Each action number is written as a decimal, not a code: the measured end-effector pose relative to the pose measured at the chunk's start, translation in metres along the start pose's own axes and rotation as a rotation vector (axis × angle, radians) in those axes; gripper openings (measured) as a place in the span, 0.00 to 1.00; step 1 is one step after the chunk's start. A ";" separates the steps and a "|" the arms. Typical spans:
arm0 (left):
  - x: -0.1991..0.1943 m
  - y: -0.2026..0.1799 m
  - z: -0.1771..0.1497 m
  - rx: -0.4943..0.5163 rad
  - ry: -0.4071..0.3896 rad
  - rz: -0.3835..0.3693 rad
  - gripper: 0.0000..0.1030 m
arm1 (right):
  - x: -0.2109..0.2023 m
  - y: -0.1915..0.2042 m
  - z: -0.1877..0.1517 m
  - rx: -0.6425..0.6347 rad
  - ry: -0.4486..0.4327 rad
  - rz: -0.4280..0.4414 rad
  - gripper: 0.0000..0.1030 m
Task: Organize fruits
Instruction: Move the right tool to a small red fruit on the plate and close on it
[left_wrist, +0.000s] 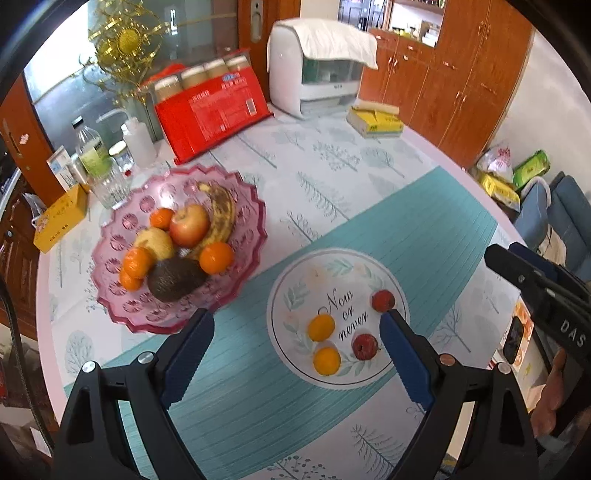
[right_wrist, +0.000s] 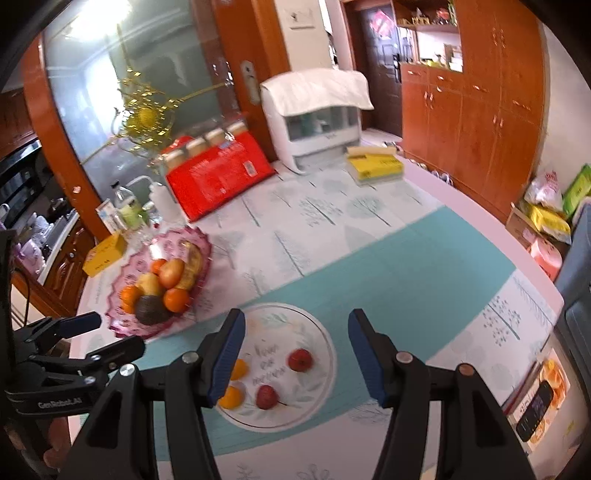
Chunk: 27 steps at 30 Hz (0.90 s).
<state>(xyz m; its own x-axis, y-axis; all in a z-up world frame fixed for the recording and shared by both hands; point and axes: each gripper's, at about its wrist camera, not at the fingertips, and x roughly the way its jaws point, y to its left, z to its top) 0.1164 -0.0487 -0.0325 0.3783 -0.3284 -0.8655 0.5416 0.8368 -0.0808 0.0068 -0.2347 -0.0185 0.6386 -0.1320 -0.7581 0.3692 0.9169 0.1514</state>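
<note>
Pink bowl (left_wrist: 255, 221) glossy moulded plastic; cabinets (left_wrist: 461, 85) varnished wood.

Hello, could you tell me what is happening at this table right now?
A person holds tongs in each hand above a table, sorting fruit. The left tongs and right tongs are both open and empty, hovering over a white plate with two small orange fruits and two small red fruits. The pink fruit bowl nearby holds an apple, banana, oranges and an avocado.

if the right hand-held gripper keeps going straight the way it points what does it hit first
Most likely the white plate, near the red fruit lying on it. The right hand-held gripper is open and empty, angled down at the plate; depth is hard to judge, so which it meets first is unsure.
</note>
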 end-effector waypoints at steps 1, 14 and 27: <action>0.006 -0.001 -0.002 0.002 0.013 -0.004 0.88 | 0.003 -0.004 -0.002 0.002 0.006 -0.008 0.57; 0.075 -0.015 -0.015 0.024 0.150 -0.006 0.88 | 0.054 -0.032 -0.030 -0.008 0.152 -0.018 0.57; 0.113 -0.064 -0.030 0.211 0.193 -0.100 0.78 | 0.120 -0.026 -0.038 -0.043 0.290 0.127 0.56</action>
<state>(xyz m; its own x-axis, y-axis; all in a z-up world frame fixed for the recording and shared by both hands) 0.1026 -0.1261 -0.1403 0.1762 -0.2987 -0.9380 0.7207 0.6882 -0.0838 0.0487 -0.2606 -0.1375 0.4563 0.0921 -0.8850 0.2660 0.9350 0.2345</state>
